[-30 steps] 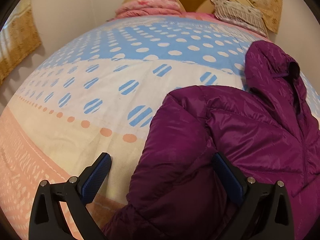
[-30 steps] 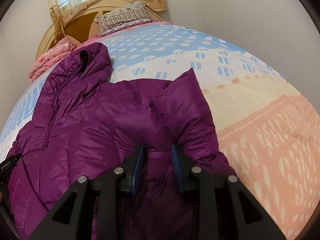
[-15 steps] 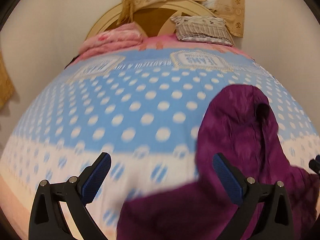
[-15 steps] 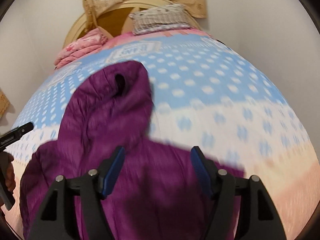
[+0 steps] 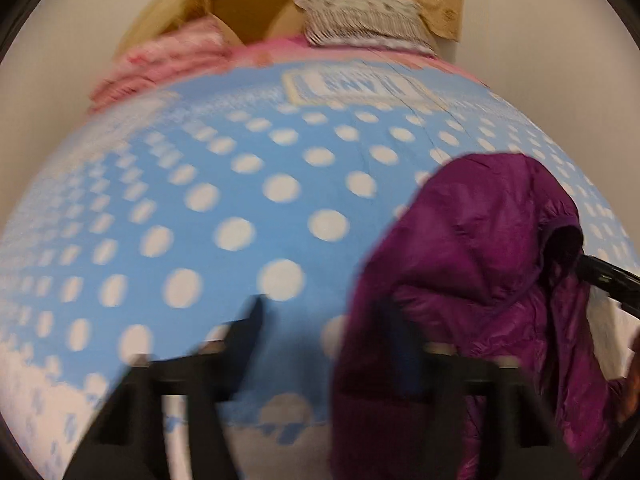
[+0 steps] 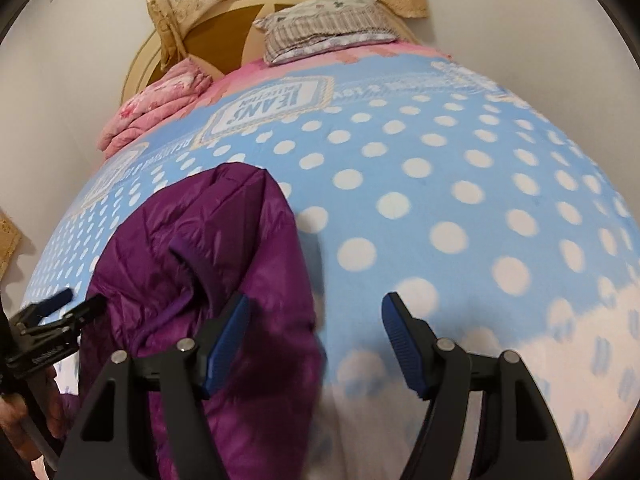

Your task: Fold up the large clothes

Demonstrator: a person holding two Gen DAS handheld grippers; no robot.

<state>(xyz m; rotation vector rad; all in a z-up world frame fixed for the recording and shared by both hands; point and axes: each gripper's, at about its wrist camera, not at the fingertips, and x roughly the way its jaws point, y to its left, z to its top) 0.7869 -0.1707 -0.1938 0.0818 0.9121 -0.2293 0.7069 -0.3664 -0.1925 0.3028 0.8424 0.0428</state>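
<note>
**Both grippers at the jacket's hood end**

The purple jacket [image 6: 208, 264] lies on the polka-dot bedspread [image 6: 440, 184], its long axis running toward the pillow [image 6: 324, 28], hood end nearest it. This looks like the step of taking hold for the next fold. The right gripper [image 6: 316, 344] stands wide, holding nothing, its left finger over the fabric. The left gripper [image 5: 324, 344] is closing at the jacket's edge; blur hides whether it pinches cloth. Next, both need firm bites.
</note>
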